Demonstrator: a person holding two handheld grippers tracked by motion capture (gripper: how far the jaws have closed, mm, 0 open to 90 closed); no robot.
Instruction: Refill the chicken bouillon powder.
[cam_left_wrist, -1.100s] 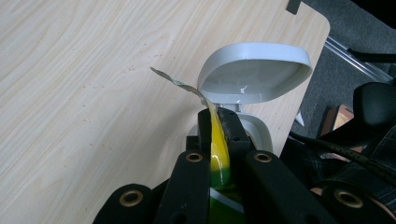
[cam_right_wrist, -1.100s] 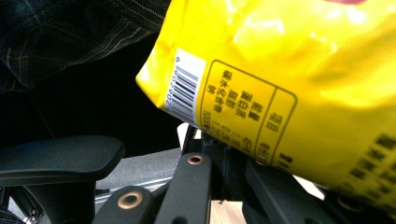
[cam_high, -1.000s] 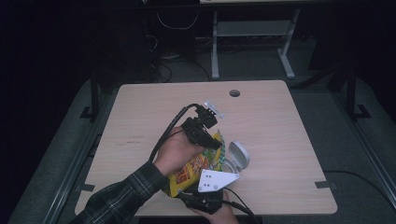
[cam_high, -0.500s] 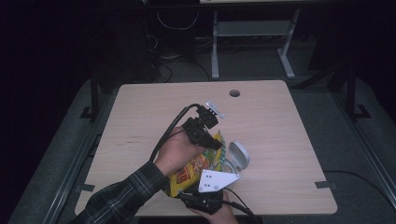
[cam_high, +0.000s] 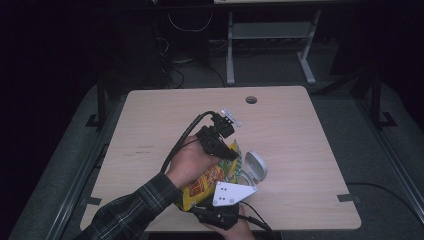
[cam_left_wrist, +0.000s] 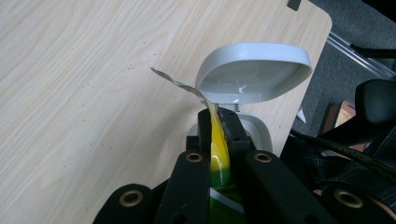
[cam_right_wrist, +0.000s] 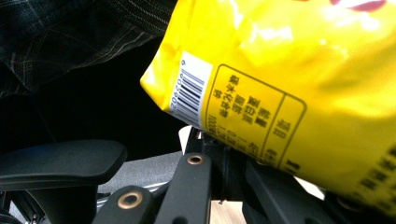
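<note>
The yellow snack bag (cam_high: 210, 181) is pinched at opposite ends by the left gripper (cam_left_wrist: 217, 122) and right gripper (cam_right_wrist: 219, 154), above the open white container (cam_left_wrist: 252, 72); tearing seems underway; a steady pull apart is called for next.

Item count at the table

Counted: one wooden table (cam_high: 305, 150); one yellow snack bag (cam_high: 207, 182); one grey-white container with hinged lid (cam_high: 255, 166), lid standing open; two handheld grippers, left gripper (cam_high: 226, 148) and right gripper (cam_high: 206, 204); two hands of one person, one on each gripper; one round cable hole (cam_high: 251, 100) in the tabletop.
</note>
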